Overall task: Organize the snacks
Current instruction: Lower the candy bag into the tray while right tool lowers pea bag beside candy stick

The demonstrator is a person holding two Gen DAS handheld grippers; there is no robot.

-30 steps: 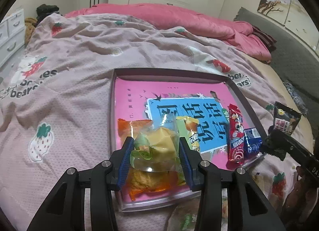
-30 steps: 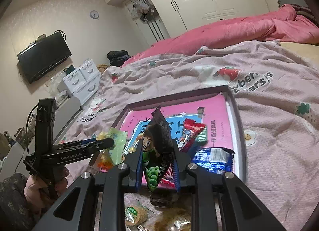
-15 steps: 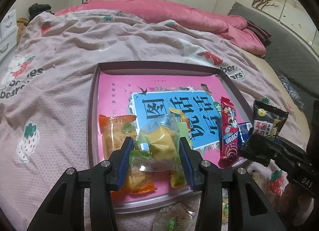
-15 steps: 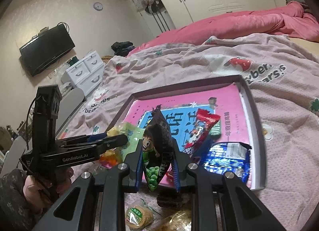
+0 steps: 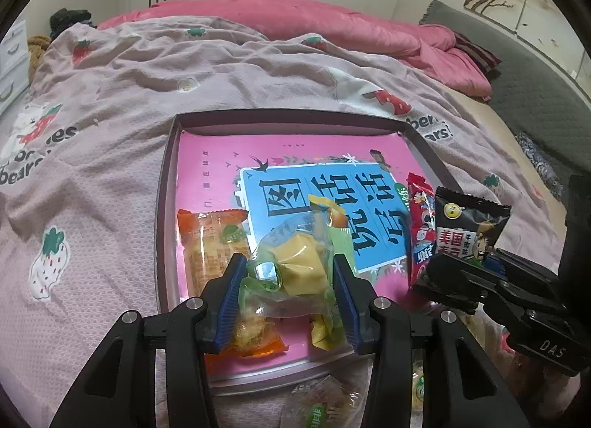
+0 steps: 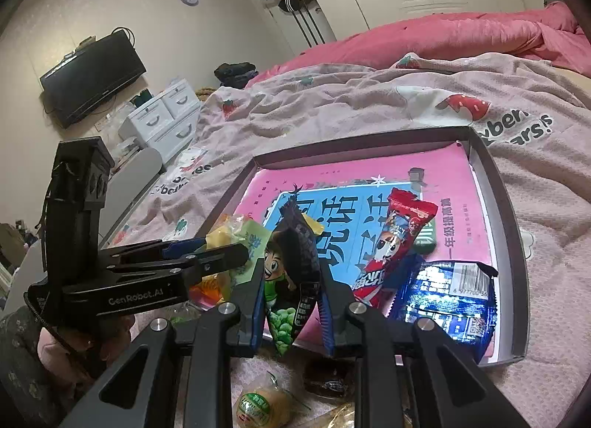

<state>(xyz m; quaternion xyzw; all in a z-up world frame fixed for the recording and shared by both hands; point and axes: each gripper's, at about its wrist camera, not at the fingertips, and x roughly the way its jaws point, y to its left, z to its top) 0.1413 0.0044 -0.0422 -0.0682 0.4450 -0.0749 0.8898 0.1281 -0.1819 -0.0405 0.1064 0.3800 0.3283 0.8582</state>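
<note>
A shallow dark-rimmed tray with a pink and blue printed lining lies on the bedspread. My left gripper is shut on a clear green packet with a yellow cake, held over the tray's near edge. My right gripper is shut on a black packet with a cartoon boy and green peas, at the tray's front rim. From the left wrist view the black packet stands upright by the tray's right front corner. In the tray lie an orange packet, a red packet and a blue packet.
Loose snacks lie on the pink strawberry bedspread in front of the tray: a round green-labelled cake and a dark sweet. A pink duvet is bunched at the far end. White drawers and a wall television stand beyond the bed's left side.
My right gripper has carried the black packet closer to the tray's right front corner. The left gripper keeps its hold on the cake packet over the tray's near edge.
</note>
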